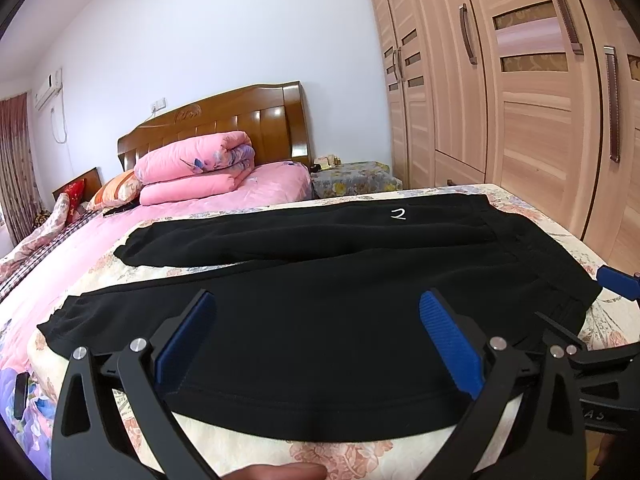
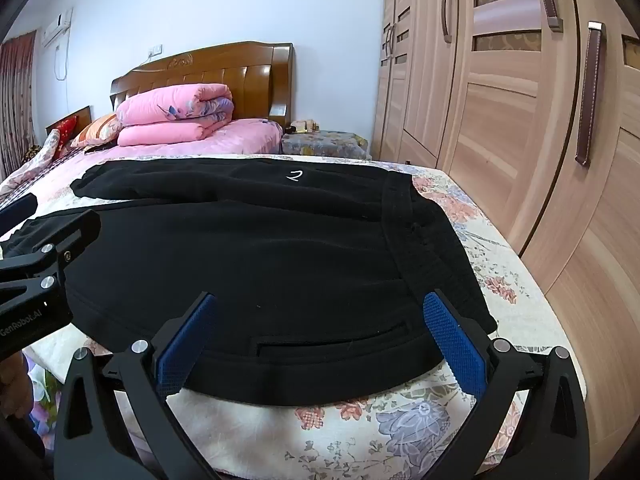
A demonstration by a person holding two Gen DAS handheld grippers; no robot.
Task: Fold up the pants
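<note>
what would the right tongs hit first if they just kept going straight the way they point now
Most likely the black pants: the right tongs stand open, aimed low across the bed, with the waistband lying between the blue pads. Depth is unclear, so they might skim just above the fabric.

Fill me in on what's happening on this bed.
A person holds a gripper in each hand over black fleece pants spread flat on the floral bedspread. The left gripper hovers open over the near leg, the right gripper open at the waistband. No fold has been made yet.
</note>
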